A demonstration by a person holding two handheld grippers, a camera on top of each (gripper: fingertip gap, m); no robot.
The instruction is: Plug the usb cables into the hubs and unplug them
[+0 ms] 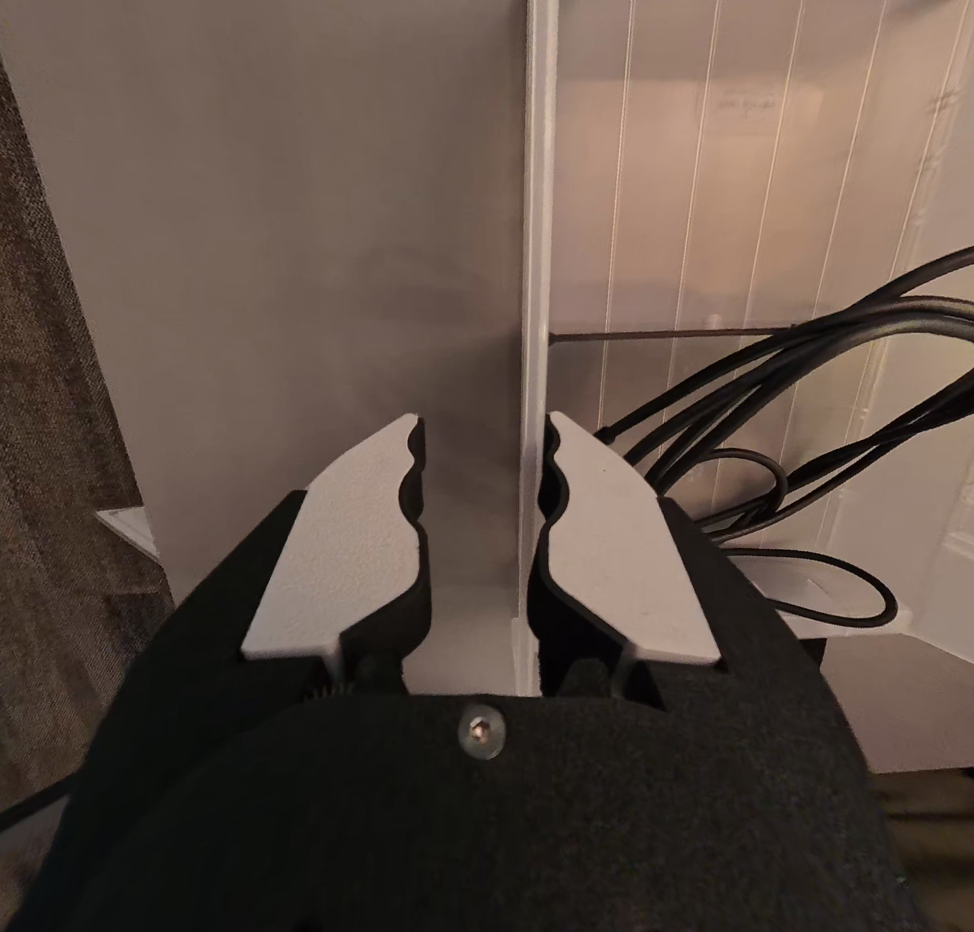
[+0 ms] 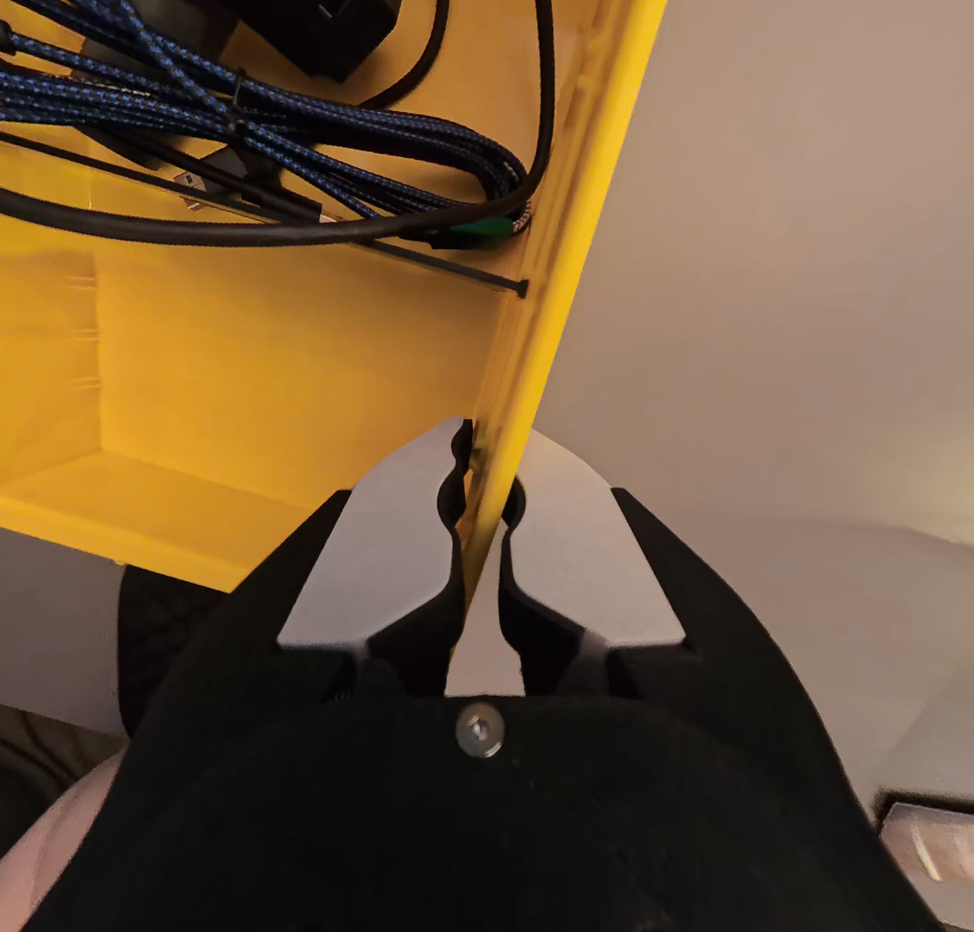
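Note:
In the left wrist view my left gripper (image 1: 485, 422) is open and straddles the left wall (image 1: 540, 222) of a white tray, which stands close to the right finger. Several black cables (image 1: 790, 380) loop inside that tray. In the right wrist view my right gripper (image 2: 495, 432) is shut on the right wall (image 2: 595, 195) of a yellow tray. That tray holds a bundle of blue braided USB cables (image 2: 263, 116), a black cable (image 2: 211, 227), silver plug ends (image 2: 190, 182) and a black hub (image 2: 316, 11) at the top.
Grey-brown fabric (image 1: 52, 432) hangs at the left of the white tray. A pale tabletop (image 2: 764, 327) lies right of the yellow tray. A dark box (image 2: 927, 843) sits at the lower right. A hand (image 2: 52, 827) shows at the lower left. My hands' fingertips stand some 75 cm from each other.

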